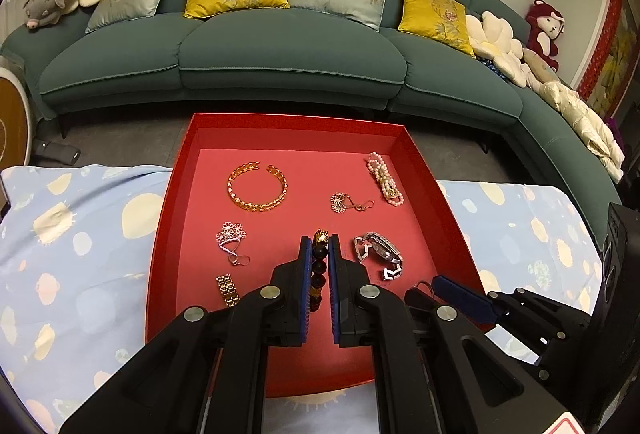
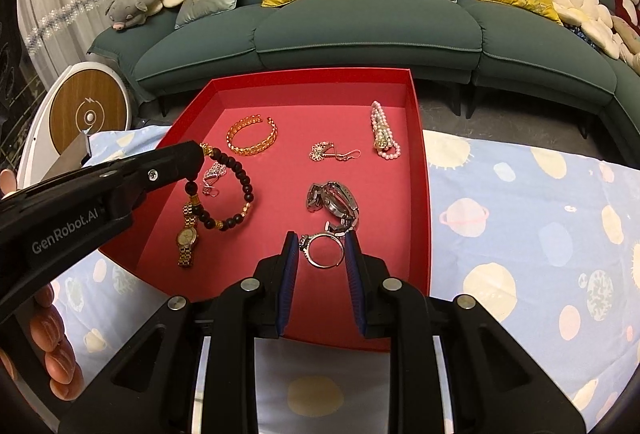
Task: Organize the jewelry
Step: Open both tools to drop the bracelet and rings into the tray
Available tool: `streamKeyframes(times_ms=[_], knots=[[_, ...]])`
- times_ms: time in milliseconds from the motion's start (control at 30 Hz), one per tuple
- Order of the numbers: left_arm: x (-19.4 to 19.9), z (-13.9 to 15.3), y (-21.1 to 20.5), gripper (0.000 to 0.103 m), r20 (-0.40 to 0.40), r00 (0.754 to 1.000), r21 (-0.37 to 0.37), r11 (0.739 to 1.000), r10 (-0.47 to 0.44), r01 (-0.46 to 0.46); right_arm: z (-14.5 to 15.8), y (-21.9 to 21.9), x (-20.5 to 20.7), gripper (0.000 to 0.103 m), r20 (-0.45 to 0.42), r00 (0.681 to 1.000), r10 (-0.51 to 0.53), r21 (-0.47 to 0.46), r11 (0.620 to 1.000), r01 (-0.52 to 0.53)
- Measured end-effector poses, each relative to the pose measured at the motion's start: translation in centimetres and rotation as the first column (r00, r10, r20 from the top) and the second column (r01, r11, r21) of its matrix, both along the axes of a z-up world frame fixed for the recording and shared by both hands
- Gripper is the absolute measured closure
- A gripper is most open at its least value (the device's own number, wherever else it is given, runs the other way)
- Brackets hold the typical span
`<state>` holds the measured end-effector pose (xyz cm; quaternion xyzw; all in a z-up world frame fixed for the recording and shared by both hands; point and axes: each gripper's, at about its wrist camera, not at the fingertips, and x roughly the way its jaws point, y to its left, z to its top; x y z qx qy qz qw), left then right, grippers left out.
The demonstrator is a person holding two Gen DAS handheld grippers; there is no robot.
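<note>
A red tray [image 1: 448, 194] [image 2: 420, 138] holds jewelry. My left gripper [image 1: 320, 246] is shut on a dark bead bracelet [image 1: 320, 266] and holds it above the tray; the bracelet hangs as a loop in the right wrist view [image 2: 236, 194]. My right gripper [image 2: 322, 246] holds a silver ring [image 2: 325, 252] between its fingers above the tray's near right part. In the tray lie a gold bangle [image 1: 258, 186], a pearl bracelet [image 1: 384, 178], a silver watch [image 1: 380, 254], a gold watch [image 2: 187, 234] and two sparkly earrings [image 1: 231, 234] [image 1: 344, 202].
The tray rests on a light blue patterned cloth [image 1: 72, 242] [image 2: 520, 218]. A green sofa [image 1: 288, 54] with cushions and plush toys stands behind. A round wooden-faced device [image 2: 88, 114] stands at the left.
</note>
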<state>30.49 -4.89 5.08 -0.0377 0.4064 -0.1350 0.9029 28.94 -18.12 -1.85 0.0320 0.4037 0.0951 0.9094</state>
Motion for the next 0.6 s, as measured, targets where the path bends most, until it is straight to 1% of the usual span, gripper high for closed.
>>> streamKeyframes(times_ms=[600], knots=[[1.0,-1.1,0.6,0.097,-0.016,1.000,-0.009,1.000,0.024,-0.024,-1.1,0.7,0.8,0.080,-0.016,1.000,0.012,-0.012,1.000,-0.012]])
